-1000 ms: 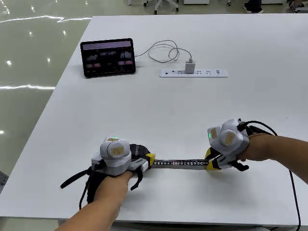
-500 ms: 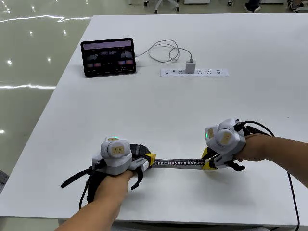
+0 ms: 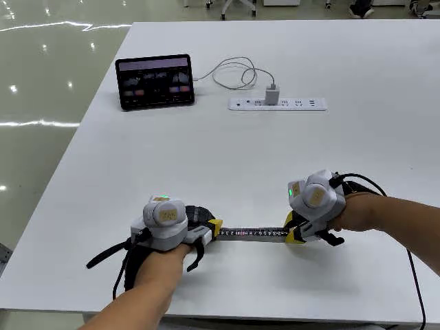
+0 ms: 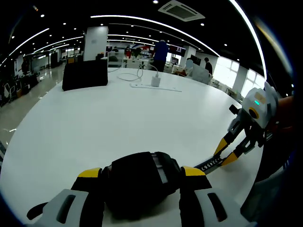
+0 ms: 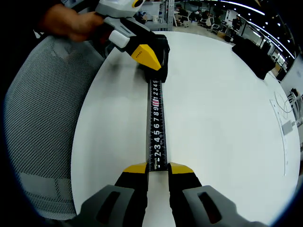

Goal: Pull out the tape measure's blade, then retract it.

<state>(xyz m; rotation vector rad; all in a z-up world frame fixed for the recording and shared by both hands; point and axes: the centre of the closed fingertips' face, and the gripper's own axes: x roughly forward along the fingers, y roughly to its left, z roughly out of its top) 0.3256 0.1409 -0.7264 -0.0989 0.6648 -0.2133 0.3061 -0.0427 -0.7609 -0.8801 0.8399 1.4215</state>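
Head view: tape measure (image 3: pixel 196 214) sits on the white counter (image 3: pixel 275 158) near its front edge. The left hand-held gripper (image 3: pixel 207 232) is clamped on its black case, and the blade (image 3: pixel 251 233) lies flat across to the right hand-held gripper (image 3: pixel 291 232). Left gripper view: jaws press both sides of the case, the one container here, with the rest of the blade presumably coiled inside. Right gripper view: jaws pinched on the blade's end; if that pinch slips, the spring would likely whip the blade back, and an off-line pull could twist the case loose.
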